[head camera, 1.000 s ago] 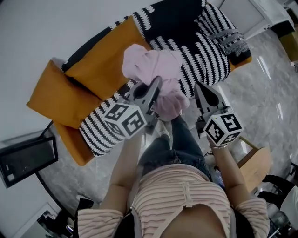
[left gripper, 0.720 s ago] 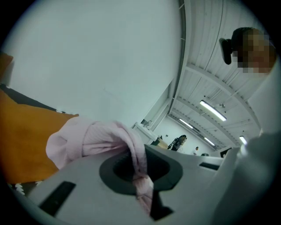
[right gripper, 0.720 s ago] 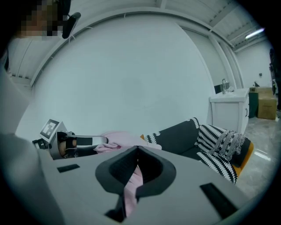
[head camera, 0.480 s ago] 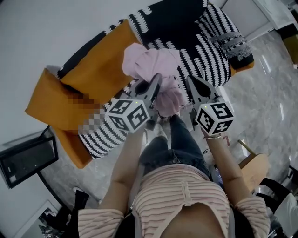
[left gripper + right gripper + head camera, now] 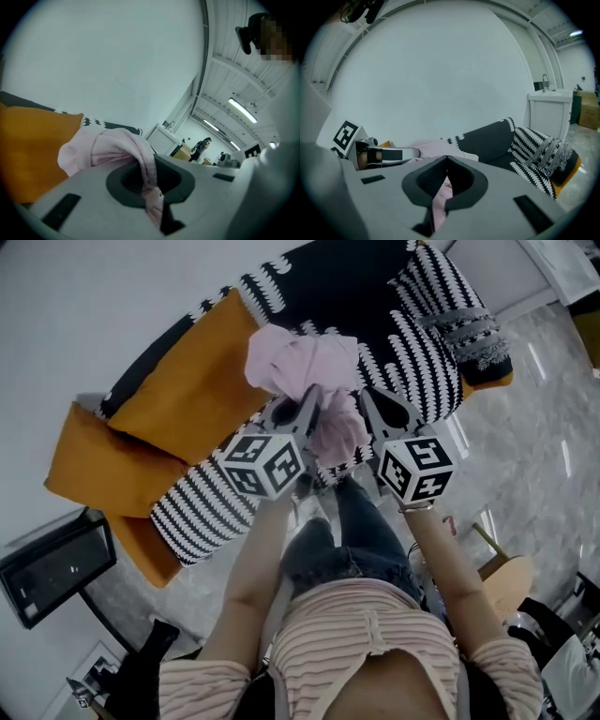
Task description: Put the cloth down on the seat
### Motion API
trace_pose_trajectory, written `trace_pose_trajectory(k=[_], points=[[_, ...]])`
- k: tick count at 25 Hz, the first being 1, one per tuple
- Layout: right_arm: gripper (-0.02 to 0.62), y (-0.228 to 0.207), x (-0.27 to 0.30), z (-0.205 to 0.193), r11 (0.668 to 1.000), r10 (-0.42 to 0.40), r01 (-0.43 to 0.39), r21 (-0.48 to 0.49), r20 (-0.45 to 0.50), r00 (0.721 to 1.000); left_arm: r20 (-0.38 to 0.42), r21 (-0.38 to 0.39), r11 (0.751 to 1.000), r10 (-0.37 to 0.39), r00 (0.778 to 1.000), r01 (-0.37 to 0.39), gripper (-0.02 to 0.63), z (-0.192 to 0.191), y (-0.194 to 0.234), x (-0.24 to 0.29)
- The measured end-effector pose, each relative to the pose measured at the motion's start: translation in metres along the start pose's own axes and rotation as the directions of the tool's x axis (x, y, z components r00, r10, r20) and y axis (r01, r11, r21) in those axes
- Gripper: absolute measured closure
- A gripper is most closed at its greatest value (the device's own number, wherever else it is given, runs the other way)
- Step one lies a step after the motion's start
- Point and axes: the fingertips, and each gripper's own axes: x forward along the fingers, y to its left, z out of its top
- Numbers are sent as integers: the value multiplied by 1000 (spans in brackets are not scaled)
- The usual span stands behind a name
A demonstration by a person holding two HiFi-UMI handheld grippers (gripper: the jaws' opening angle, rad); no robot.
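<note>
Both jaws are clenched on the pale pink bunched cloth (image 5: pixel 302 364), each pinching one fold. The left gripper (image 5: pixel 311 399) and right gripper (image 5: pixel 367 399) sit side by side at the centre of the head view, close but apart. The cloth is held over the front edge of the black-and-white patterned sofa seat (image 5: pixel 375 296); I cannot tell whether its far end touches. The orange cushion (image 5: pixel 187 381) edge lies near, left of the cloth. A bare dark stretch of seat is open at upper right. A striped fringed throw (image 5: pixel 464 329) occupies the far right end. Grey marble floor (image 5: pixel 534 437) shows at right.
</note>
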Motion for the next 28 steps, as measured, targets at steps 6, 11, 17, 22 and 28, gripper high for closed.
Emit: trace_pose_trajectory(k=[6,11,17,22,28], points=[[588,-39,31,-5,1000,-8,8,8,-44,999,-39,21,999,37,999,-36,571,-3,15,54],[588,-55,59,-19,1000,-21,22,6,-73,997,-72,34,997,76,995,-73,571,-13,36,82],[588,-62,92,-37,1000,-24,26,15,-116,993,-112,43,993,111,988,-106,571,-29,61,105],[588,-65,118,-50,1000,-15,17,11,-143,990,-144,56,990,137,980,-130,571,-42,82,122],[588,-73,133,-53,1000,-26,28,5,-169,985,-175,54,985,171,970,-163,571,-47,99,133]])
